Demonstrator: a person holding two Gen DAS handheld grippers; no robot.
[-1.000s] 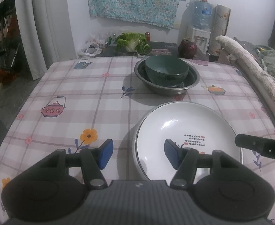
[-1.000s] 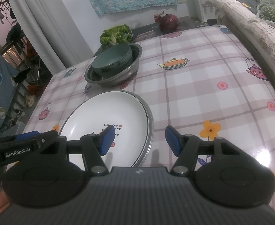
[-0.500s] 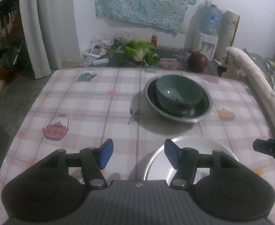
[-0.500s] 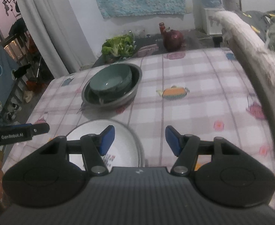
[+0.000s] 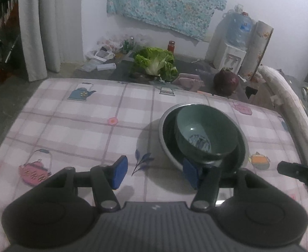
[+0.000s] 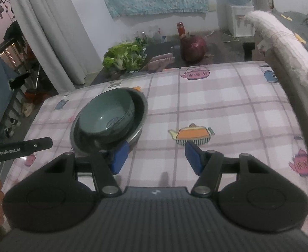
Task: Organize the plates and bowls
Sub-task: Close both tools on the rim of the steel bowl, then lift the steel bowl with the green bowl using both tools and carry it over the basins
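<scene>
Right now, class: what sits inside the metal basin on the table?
A green bowl stands upright inside the metal basin, empty, with a blue pattern at its bottom. The bowl covers the basin's floor, so anything under it cannot be seen.

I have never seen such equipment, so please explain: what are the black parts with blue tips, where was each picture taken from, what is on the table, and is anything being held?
There is no robot here. A person holds one hand-held tool in each hand, and each tool ends in tongs with blue pads. A camera on each tool looks forward along its tongs, so one picture comes from the left tongs and the other from the right tongs.

On the checked tablecloth stands a metal basin with a green bowl inside it.

Nothing is held. The right tongs are open and empty; the left tongs are closing slightly, with only tablecloth between them.
</scene>
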